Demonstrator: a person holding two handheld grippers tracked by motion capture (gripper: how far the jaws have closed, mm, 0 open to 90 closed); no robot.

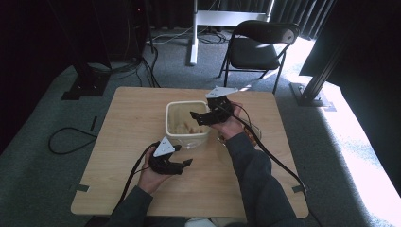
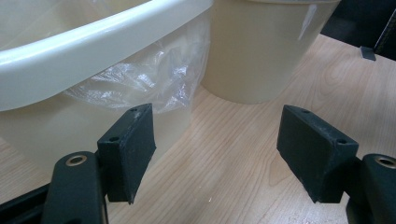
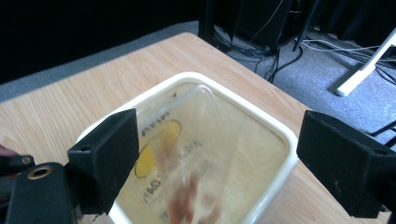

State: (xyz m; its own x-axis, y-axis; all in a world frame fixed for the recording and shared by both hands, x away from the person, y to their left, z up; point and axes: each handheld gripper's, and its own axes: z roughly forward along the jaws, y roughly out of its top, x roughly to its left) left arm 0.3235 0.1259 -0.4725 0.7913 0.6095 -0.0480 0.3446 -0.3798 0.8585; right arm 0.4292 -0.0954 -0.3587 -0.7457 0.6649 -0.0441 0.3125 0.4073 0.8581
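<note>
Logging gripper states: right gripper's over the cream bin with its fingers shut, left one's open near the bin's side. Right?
Not quite. The right gripper is open: the right gripper view shows its fingers wide apart above the cream bin. The left gripper is open beside the bin, as you said.

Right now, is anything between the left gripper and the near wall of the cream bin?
Nothing visible. The left gripper sits open just in front of the cream bin, with bare wooden table between its jaws. A clear plastic liner hangs over the bin's wall, and a second cream container stands beside it.
</note>
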